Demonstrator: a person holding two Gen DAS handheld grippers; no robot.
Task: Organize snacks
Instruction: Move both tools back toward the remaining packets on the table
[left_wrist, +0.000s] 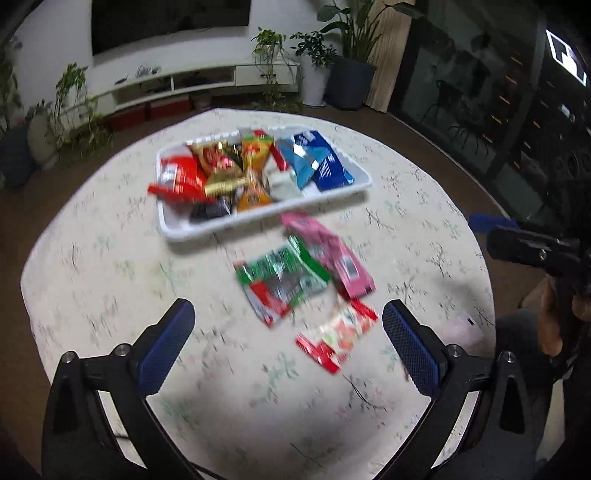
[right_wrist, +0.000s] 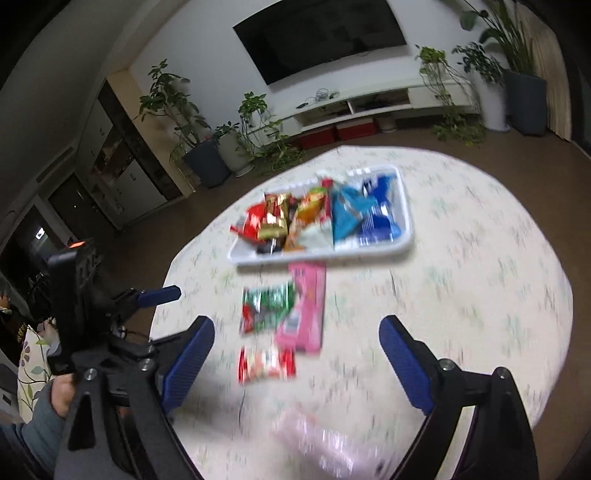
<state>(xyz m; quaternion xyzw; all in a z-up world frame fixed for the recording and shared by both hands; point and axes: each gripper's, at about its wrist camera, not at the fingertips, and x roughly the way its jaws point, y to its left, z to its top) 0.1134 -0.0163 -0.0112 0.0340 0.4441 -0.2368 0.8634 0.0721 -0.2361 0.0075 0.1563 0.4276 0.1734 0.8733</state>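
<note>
A white tray (left_wrist: 258, 218) (right_wrist: 317, 258) at the far side of the round table holds several snack packets: red, gold, orange, pale green and blue. In front of it, on the cloth, lie a pink packet (left_wrist: 328, 254) (right_wrist: 306, 314), a green packet (left_wrist: 284, 280) (right_wrist: 266, 306) and a red-and-white packet (left_wrist: 336, 339) (right_wrist: 266, 362). A pale pink packet (right_wrist: 325, 443) (left_wrist: 461, 328) lies nearest the table's front edge, blurred. My left gripper (left_wrist: 288, 347) hovers open over the near cloth, holding nothing. My right gripper (right_wrist: 297, 365) is likewise open and holds nothing.
The table (left_wrist: 110, 258) wears a pale floral cloth. Brown floor surrounds it. Potted plants (right_wrist: 207, 147), a low white TV shelf (right_wrist: 369, 103) and a wall screen stand behind. A person's hand and sleeve (right_wrist: 55, 398) show at the left edge of the right wrist view.
</note>
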